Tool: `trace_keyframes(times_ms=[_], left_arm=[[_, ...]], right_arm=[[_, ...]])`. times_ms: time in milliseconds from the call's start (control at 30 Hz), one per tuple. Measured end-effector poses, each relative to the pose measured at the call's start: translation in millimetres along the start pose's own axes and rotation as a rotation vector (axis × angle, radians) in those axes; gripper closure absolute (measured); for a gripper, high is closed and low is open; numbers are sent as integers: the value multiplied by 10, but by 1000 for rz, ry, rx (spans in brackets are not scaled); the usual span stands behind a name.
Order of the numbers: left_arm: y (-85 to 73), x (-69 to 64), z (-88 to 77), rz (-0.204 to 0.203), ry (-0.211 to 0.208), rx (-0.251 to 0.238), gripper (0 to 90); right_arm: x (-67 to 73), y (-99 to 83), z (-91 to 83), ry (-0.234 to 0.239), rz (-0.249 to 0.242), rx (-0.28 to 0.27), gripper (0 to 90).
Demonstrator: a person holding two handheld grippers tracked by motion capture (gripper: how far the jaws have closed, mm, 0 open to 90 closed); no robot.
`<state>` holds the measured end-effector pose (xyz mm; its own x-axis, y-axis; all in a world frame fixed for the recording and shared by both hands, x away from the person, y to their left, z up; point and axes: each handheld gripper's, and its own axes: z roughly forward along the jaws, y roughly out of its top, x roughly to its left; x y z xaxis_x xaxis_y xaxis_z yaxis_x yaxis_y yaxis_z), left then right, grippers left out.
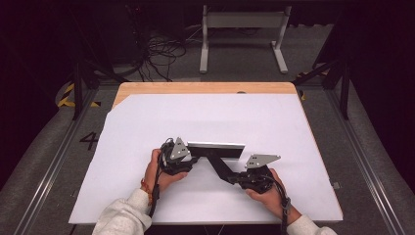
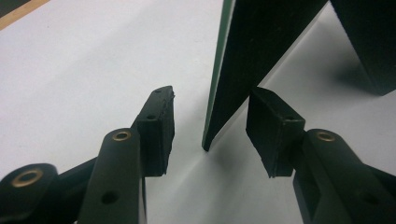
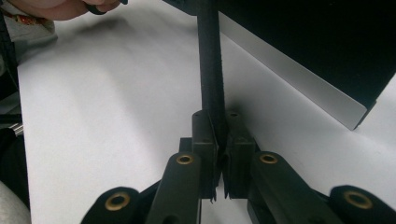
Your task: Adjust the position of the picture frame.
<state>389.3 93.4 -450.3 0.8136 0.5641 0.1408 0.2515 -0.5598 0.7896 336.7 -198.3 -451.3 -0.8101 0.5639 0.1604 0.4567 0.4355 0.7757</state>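
Observation:
A flat black panel (image 1: 216, 149) with a silvery edge stands on the white sheet, and a black strut (image 1: 219, 165) runs from its back toward me. My right gripper (image 1: 231, 177) is shut on the strut (image 3: 210, 70), with the pads (image 3: 203, 135) pressed on both sides near its lower end. My left gripper (image 1: 194, 158) is at the panel's left end. Its jaws (image 2: 212, 128) stand open, and the panel's thin edge (image 2: 224, 84) rises between the pads (image 2: 159, 126) without clear contact. Each gripper is held by a hand.
A white sheet (image 1: 147, 127) covers most of the wooden table (image 1: 195, 88). Beyond the far edge lie floor cables (image 1: 161, 54) and a white metal stand (image 1: 242, 29). Dark frame posts (image 1: 78, 83) flank the table.

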Motion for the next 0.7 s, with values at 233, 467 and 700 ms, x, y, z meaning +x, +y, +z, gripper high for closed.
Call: trace_keyframes(times_ms=[233,467,700], left_arm=[[0,-7,2,-3,-5,2,527],[3,-3,-10,2,-8,1,531],[7,-5,-19,5,-11,-3,542]], right_arm=[[6,-20,-23,-2,-6,1,861],[10,-21,-51,-9,-28,1,863],[19,-20,-57,-15,-35,4,864]])
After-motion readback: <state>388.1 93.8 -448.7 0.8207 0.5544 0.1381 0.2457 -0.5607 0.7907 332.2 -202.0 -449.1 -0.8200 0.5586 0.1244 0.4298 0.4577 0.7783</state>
